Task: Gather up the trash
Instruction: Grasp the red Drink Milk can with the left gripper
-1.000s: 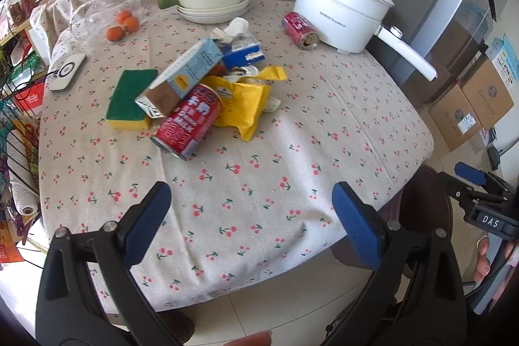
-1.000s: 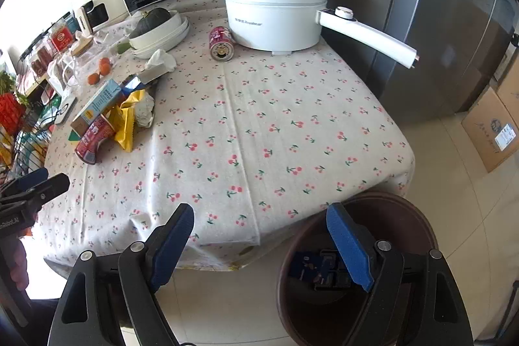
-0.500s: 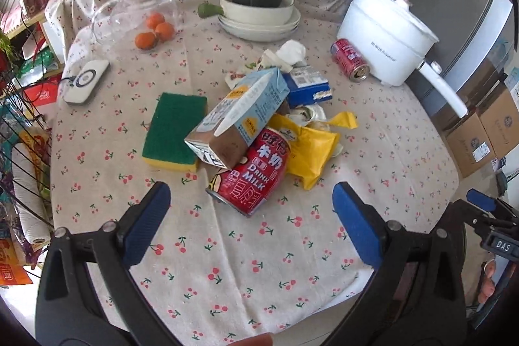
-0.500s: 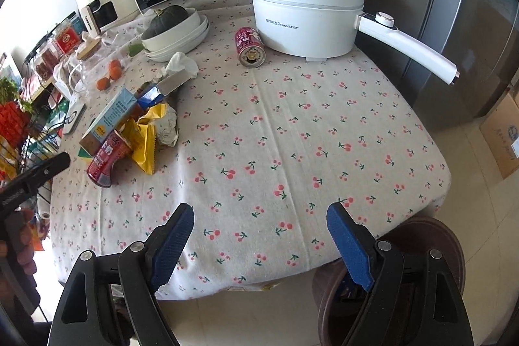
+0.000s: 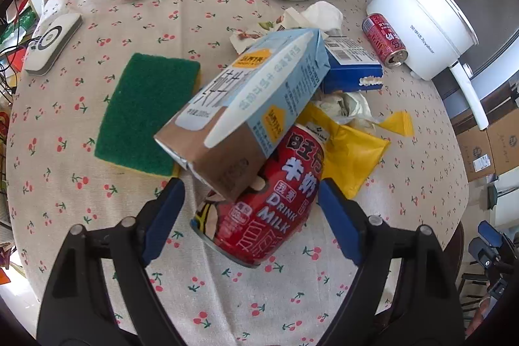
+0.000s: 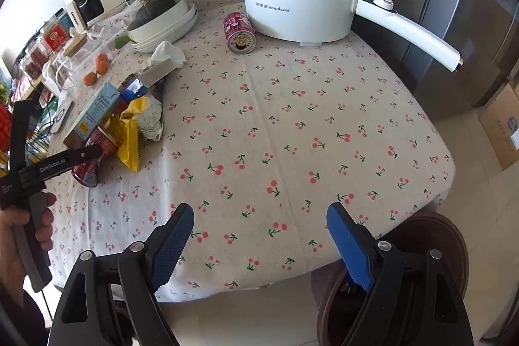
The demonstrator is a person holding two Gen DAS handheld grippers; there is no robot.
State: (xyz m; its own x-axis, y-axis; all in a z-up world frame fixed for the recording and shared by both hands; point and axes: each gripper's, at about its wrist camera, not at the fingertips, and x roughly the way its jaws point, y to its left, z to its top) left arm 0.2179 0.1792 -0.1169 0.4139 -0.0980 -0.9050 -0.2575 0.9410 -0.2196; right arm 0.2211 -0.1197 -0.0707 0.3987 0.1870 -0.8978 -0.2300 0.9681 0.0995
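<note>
Since a second ago we have brought the left gripper [image 5: 249,209] down and in over the trash pile, and its jaws have just been closing a little; the red milk can [image 5: 262,203] now lies on its side between the blue pads, which stand just clear of it on both sides. A blue milk carton [image 5: 246,106] leans across the can's top end, with a yellow wrapper [image 5: 350,158] beside it and a green sponge [image 5: 146,109] to its left. A second red can [image 6: 238,31] lies near the white pot [image 6: 298,5]. We hold the right gripper [image 6: 259,235] wide over the bare cherry-print tablecloth [image 6: 292,125] at the table's edge, nothing between its pads, and it has shifted slightly farther over the cloth. The brown bin [image 6: 447,242] shows below it on the floor.
</note>
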